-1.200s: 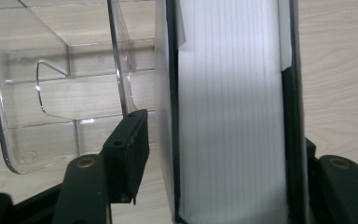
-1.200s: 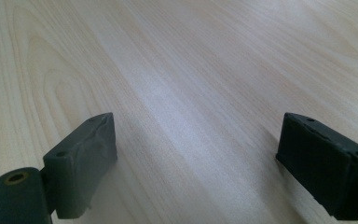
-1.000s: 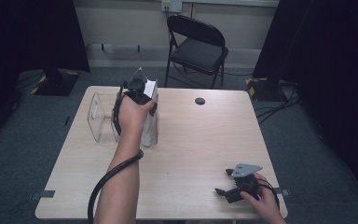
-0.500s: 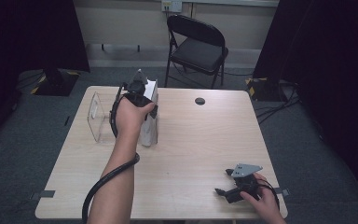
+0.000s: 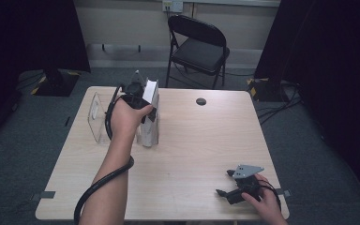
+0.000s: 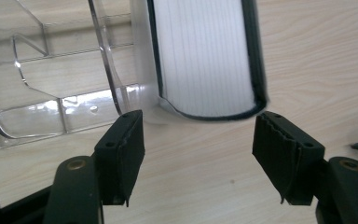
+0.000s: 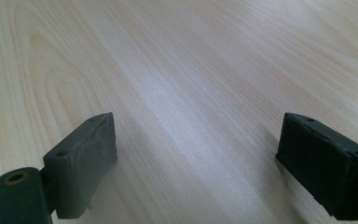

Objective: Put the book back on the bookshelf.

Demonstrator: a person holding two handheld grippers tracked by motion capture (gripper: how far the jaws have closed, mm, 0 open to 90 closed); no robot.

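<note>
Left gripper [image 6: 198,154] spread just below a book [image 6: 205,56] standing in a clear holder.

In the left gripper view, the black-covered book stands on end with its white page edge facing the camera, inside the end slot of a clear acrylic file holder [image 6: 51,93] on the wooden table [image 5: 192,154]. The jaws, which have just been opening, flank the book's width without pressing it; nothing is between the pads. In the high view, the left gripper [image 5: 138,93] sits above the book [image 5: 150,110] at the table's far left. The right gripper [image 5: 234,185] rests near the table's front right corner, jaws wide apart over bare wood, holding nothing.
</note>
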